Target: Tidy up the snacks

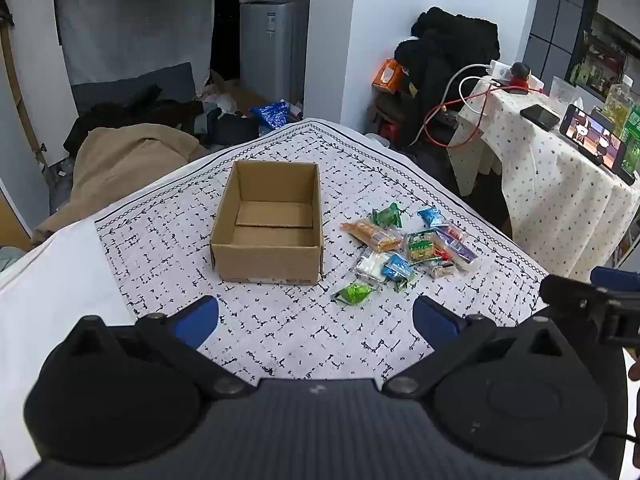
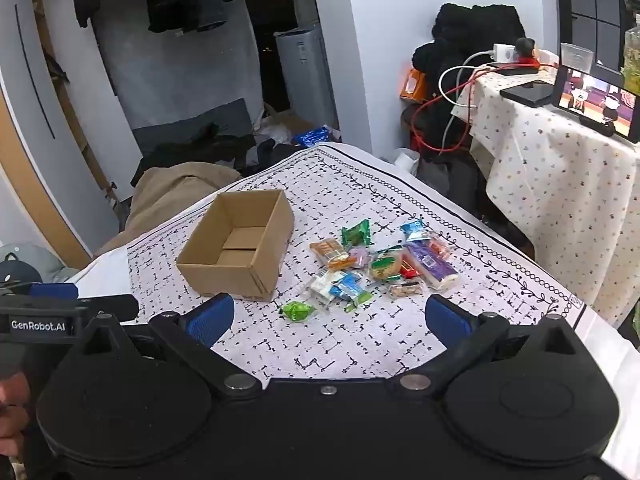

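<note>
An open, empty cardboard box (image 1: 268,224) stands on the patterned tablecloth (image 1: 280,320); it also shows in the right wrist view (image 2: 240,248). To its right lies a loose pile of wrapped snacks (image 1: 408,246) (image 2: 372,266), with a bright green packet (image 1: 354,292) (image 2: 297,311) nearest me. My left gripper (image 1: 316,320) is open and empty, held above the cloth in front of the box. My right gripper (image 2: 329,316) is open and empty, in front of the snack pile. Neither touches anything.
A side table with a flowered cloth (image 1: 560,184) (image 2: 560,176) stands at the right, holding phones, a lit tablet (image 2: 596,106) and cables. Clothes and a beige blanket (image 1: 128,164) lie on the floor at the left. A grey appliance (image 1: 276,44) stands behind.
</note>
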